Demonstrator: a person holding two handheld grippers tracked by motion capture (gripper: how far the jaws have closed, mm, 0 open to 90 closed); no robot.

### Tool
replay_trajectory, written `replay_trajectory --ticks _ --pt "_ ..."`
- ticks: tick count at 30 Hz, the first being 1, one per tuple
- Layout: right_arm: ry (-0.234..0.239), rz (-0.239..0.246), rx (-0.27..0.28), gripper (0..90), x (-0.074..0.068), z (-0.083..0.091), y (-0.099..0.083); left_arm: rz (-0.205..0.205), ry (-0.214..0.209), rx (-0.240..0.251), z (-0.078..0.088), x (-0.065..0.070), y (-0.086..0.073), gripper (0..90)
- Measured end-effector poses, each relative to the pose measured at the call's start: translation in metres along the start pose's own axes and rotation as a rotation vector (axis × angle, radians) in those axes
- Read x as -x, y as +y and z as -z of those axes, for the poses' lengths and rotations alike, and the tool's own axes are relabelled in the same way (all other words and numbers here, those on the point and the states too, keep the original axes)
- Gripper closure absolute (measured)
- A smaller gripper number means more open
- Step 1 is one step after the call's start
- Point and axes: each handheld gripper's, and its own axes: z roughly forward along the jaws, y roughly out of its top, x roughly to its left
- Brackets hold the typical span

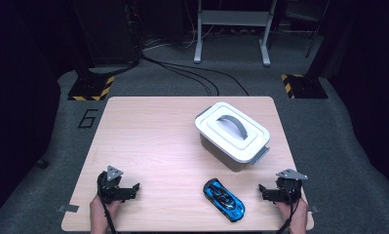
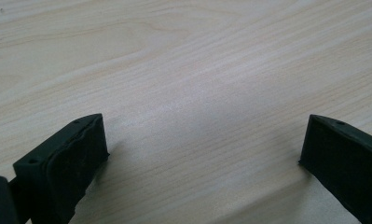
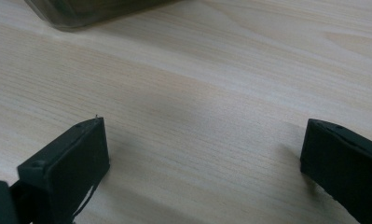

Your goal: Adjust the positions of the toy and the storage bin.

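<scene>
Looking from the high view, we see the blue toy car (image 1: 223,199) low in the frame, between our left gripper (image 1: 131,189) and right gripper (image 1: 265,191), with the closed box (image 1: 232,135) up right. Both gripper views show jaws apart over bare desk (image 2: 197,70). We should reach slowly and grab the car's middle.

The pale wooden table (image 1: 148,146) is being lit evenly from above, while the floor around it is being left dim and the far background nearly black. Soft shadows are being cast beside the black jaws in both gripper views, where the nearest parts are being rendered slightly blurred.
</scene>
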Motion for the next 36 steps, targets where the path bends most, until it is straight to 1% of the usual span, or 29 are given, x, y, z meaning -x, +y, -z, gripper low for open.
replay_trajectory --ticks 1,2,4,7,12,14,16,17,19,20,22,23,25,27,30,32,36 --pt "0.001 -0.005 0.002 0.1 0.0 0.0 0.0 0.003 0.001 0.008 -0.001 0.0 0.0 0.5" --pt "0.001 -0.005 0.001 0.1 0.0 0.0 0.0 -0.008 0.0 -0.003 0.0 0.0 0.0 0.5" --pt "0.0 0.001 0.0 0.1 0.0 0.0 0.0 -0.011 0.0 -0.008 0.001 -0.001 0.0 0.5" --pt "0.0 -0.001 0.0 0.1 0.0 0.0 0.0 -0.008 0.002 0.003 0.0 0.0 0.0 0.6" --pt "0.0 0.0 0.0 0.1 0.001 0.0 0.0 -0.006 0.006 0.006 0.0 0.0 0.0 0.6" --pt "-0.001 0.0 0.001 0.3 0.001 0.0 0.0 -0.008 0.003 0.0 0.0 0.0 0.0 0.6" --pt "-0.002 0.002 0.003 0.5 0.001 0.0 0.0 -0.007 0.007 0.003 0.0 0.0 0.0 0.6" --pt "-0.003 0.001 0.003 0.3 0.001 0.001 0.0 -0.01 0.001 -0.006 0.0 -0.001 0.0 0.6" --pt "0.006 -0.018 -0.005 0.0 0.0 0.001 0.001 -0.009 0.006 -0.001 0.0 0.0 0.0 0.6" --pt "0.009 -0.013 -0.007 0.0 0.0 0.001 0.001 -0.009 0.005 0.006 0.0 0.0 0.0 0.7" --pt "0.022 -0.023 -0.014 0.0 0.003 0.003 0.001 -0.012 0.002 0.0 0.0 0.0 0.0 1.0" --pt "0.026 -0.038 -0.01 0.0 0.003 0.004 0.001 -0.012 0.002 0.0 0.0 0.0 0.0 1.1" --pt "0.041 -0.062 -0.004 0.0 0.004 0.007 0.002 -0.012 0.001 0.0 0.0 0.0 0.0 1.1" --pt "0.03 -0.046 0.007 0.0 0.002 0.014 0.004 -0.013 0.002 0.0 0.0 0.0 0.0 1.1" --pt "0.059 -0.05 0.029 0.0 0.0 0.028 0.011 -0.013 0.002 0.0 0.0 0.0 0.0 1.1" --pt "0.088 -0.048 0.037 0.0 -0.001 0.037 0.017 -0.012 0.002 0.0 0.0 0.0 0.0 1.1" --pt "0.103 -0.037 0.05 0.0 -0.004 0.051 0.027 -0.012 0.002 0.0 0.0 0.0 0.0 1.1"
